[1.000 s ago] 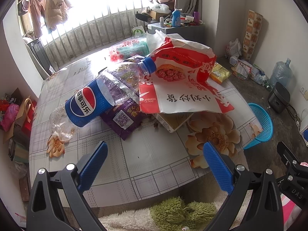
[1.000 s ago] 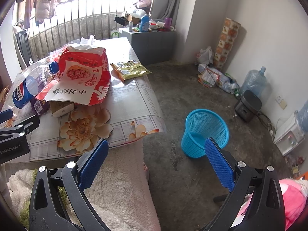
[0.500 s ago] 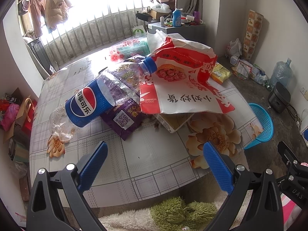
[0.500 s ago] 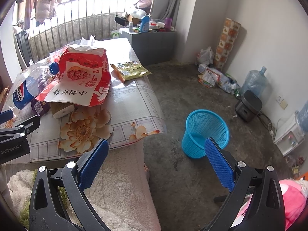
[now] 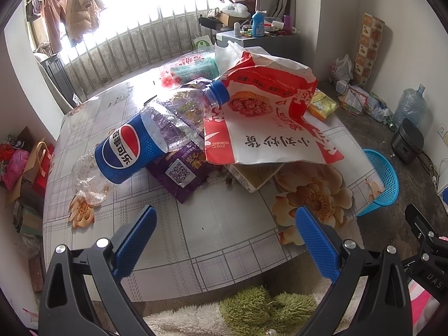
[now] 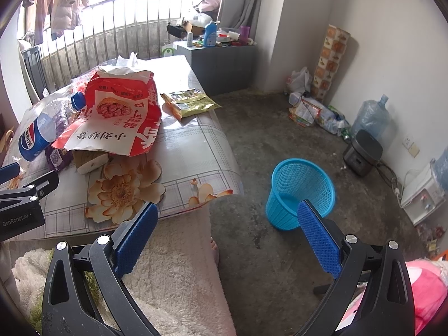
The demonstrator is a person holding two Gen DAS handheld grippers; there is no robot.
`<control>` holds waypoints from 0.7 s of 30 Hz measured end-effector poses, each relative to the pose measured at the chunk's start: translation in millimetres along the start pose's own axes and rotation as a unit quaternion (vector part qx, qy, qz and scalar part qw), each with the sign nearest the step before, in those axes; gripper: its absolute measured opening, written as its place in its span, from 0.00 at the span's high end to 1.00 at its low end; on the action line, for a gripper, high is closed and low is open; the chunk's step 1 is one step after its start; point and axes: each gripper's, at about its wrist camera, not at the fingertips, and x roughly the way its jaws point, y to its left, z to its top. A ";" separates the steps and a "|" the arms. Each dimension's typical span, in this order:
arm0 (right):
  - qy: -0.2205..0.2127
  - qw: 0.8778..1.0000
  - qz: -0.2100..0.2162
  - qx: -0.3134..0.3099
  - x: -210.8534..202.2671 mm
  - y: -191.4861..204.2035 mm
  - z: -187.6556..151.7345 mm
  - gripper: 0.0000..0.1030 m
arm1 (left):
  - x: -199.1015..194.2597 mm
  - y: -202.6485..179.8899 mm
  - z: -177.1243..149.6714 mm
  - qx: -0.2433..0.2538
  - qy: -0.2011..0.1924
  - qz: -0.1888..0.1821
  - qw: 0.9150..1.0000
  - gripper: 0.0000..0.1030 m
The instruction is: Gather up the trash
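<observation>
Nothing looks collected yet: the bottle (image 5: 145,142), red bag (image 5: 268,117) and purple wrapper (image 5: 179,173) lie piled on the worktop (image 5: 196,232) at twelve o'clock, the basket (image 6: 301,193) seems empty, left gripper (image 5: 224,240) and right gripper (image 6: 226,235) fingers apart, holding nothing

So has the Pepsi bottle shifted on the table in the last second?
No. The Pepsi bottle still lies with its cap against the red snack bag, over the purple packet, as before.

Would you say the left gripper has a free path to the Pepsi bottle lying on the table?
Probably yes. The left gripper is open over bare tablecloth, and nothing stands between it and the Pepsi bottle, which lies on top of the purple wrapper.
</observation>
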 end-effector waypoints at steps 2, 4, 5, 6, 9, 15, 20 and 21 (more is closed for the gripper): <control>0.000 1.000 0.003 0.003 0.2 1.8 1.0 0.07 | 0.9 1.1 0.2 -0.002 0.001 -0.001 1.000 0.05; -0.002 1.000 0.006 0.005 0.8 3.5 2.2 0.08 | 1.3 2.3 0.5 -0.005 0.000 -0.004 1.000 0.05; -0.004 1.000 0.008 0.006 1.2 4.5 2.9 0.08 | 0.8 2.8 0.9 -0.006 -0.001 -0.006 1.000 0.05; -0.006 1.000 0.010 0.007 1.6 5.6 4.1 0.08 | 0.5 4.6 1.2 -0.009 -0.003 -0.009 1.000 0.05; -0.013 1.000 0.019 0.011 4.1 7.3 10.4 0.08 | -0.9 11.9 3.5 -0.017 -0.012 -0.016 1.000 0.05; -0.043 0.997 0.050 0.034 5.7 12.8 30.2 0.08 | -7.4 39.4 18.9 -0.036 -0.057 -0.054 0.996 0.05; -0.066 0.992 0.086 0.069 8.2 15.0 43.2 0.08 | -11.3 57.0 29.8 -0.027 -0.104 -0.078 0.991 0.05; -0.066 0.991 0.094 0.073 10.2 15.5 44.8 0.08 | -11.8 58.8 30.9 -0.023 -0.113 -0.079 0.990 0.05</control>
